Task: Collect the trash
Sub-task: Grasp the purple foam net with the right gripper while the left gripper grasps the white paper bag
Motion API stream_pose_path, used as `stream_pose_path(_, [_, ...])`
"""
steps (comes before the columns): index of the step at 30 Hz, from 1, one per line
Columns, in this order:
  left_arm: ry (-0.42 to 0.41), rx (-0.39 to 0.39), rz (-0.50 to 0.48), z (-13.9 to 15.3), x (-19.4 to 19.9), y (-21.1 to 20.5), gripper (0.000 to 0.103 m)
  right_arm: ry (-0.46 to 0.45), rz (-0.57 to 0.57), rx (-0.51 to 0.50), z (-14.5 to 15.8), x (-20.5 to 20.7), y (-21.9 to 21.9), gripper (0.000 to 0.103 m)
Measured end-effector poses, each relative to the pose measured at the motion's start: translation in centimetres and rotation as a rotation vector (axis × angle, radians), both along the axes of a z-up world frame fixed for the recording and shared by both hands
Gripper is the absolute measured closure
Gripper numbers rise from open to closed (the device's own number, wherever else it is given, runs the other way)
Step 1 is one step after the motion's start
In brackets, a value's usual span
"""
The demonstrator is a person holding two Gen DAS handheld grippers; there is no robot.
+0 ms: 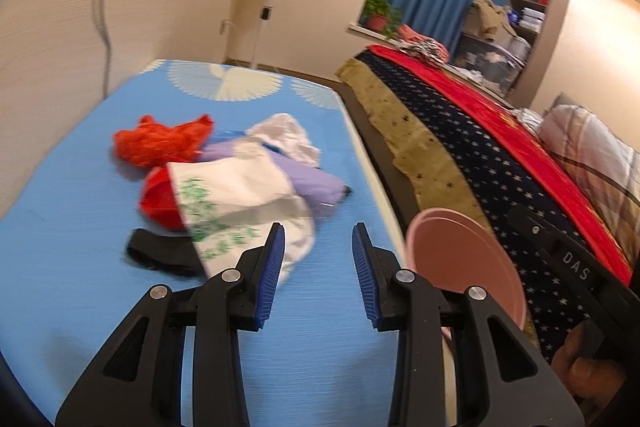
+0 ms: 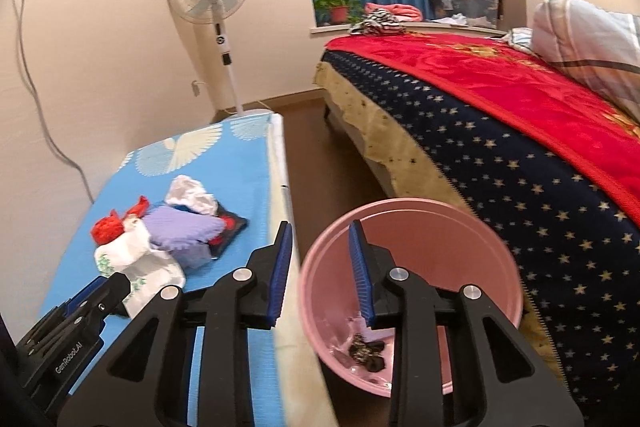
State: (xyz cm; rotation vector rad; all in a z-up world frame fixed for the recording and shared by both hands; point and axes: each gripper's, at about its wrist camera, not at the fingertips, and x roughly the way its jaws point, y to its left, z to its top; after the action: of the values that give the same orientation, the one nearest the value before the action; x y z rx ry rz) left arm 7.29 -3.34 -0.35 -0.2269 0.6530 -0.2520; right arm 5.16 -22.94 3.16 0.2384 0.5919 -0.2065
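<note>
Left wrist: left gripper [image 1: 319, 239] jaws apart, nothing between them, over blue table [image 1: 80, 307]. Trash pile [image 1: 224, 179] ahead: crumpled red, white, purple scraps, one black piece. Pink bin [image 1: 468, 267] at right, only its rim visible.

Right wrist: right gripper [image 2: 319, 239] jaws parted, gripping nothing, above the pink bin [image 2: 440, 247]; a few dark scraps [image 2: 366, 347] inside. Pile [image 2: 160, 239] sits on the table [image 2: 224, 367] to the left.

Black claw [image 1: 319, 243], ribbed blue pads [image 1: 276, 259]
</note>
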Motion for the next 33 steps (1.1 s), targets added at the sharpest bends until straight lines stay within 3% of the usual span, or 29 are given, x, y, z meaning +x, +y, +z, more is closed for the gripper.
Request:
stream_pose_path(7, [-0.034, -0.009, 0.109, 0.3, 0.1, 3.3, 0.069, -0.006, 0.07, 0.085, -1.0, 1.8, 1.6, 0.075])
stream_pose_path(14, [-0.015, -0.005, 0.159, -0.7, 1.2, 5.0, 0.069, 0.009, 0.154, 0.18, -2.3, 4.5, 3.7, 0.075])
stream_pose_path(19, [-0.01, -0.012, 0.174, -1.2, 2.2, 5.6, 0.068, 0.022, 0.199, 0.214, -3.0, 6.5, 5.0, 0.074])
stream_pose_path(24, [-0.005, -0.024, 0.189, -2.0, 3.2, 6.1, 0.058, 0.051, 0.22, 0.267, -4.0, 8.8, 4.8, 0.072])
stream_pose_path(33, [0.012, -0.034, 0.198, -3.0, 4.9, 6.1, 0.057, 0.096, 0.238, 0.391, -5.8, 12.4, 3.7, 0.062])
